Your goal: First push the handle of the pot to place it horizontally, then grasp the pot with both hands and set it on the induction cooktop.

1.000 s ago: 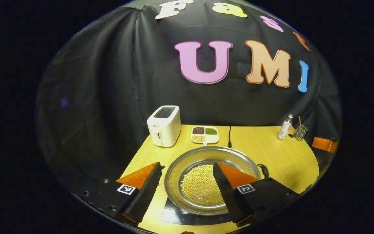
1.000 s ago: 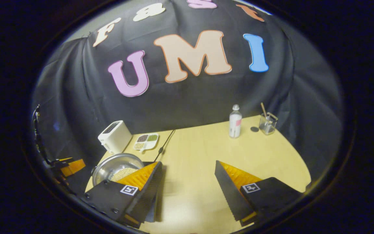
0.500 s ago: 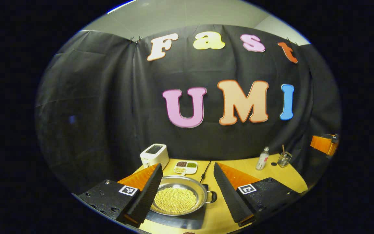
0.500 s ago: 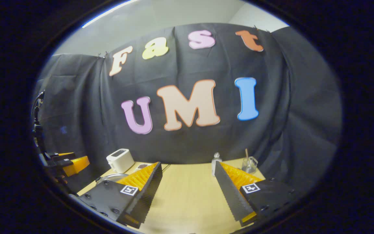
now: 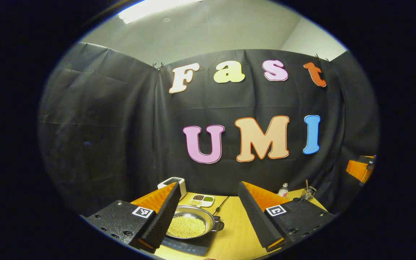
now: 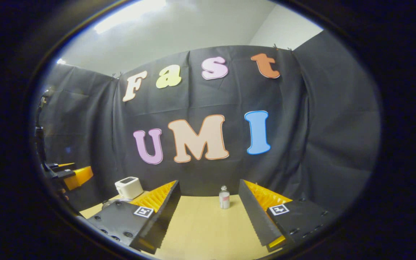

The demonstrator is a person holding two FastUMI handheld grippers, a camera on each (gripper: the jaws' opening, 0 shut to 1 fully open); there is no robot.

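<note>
In the left gripper view the left gripper (image 5: 208, 209) hangs above the near edge of the wooden table (image 5: 237, 234), its jaws wide apart with nothing between them but open air. Below, the steel pot (image 5: 190, 225), round, shallow and filled with pale beans, sits on the flat black induction cooktop (image 5: 197, 245), its dark handle (image 5: 219, 226) pointing right; bare tabletop stretches to the right of it. Beyond the pot lie a divided dish of grains (image 5: 202, 199), a black cord (image 5: 221, 206), a white toaster (image 5: 173, 182), and at far right a small bottle (image 5: 283, 190) and a glass cup (image 5: 308, 193). In the right gripper view the right gripper (image 6: 209, 211) has its jaws equally spread over smooth, open wood, with the bottle (image 6: 224, 197) upright against the draped black cloth wall (image 6: 312, 144).
</note>
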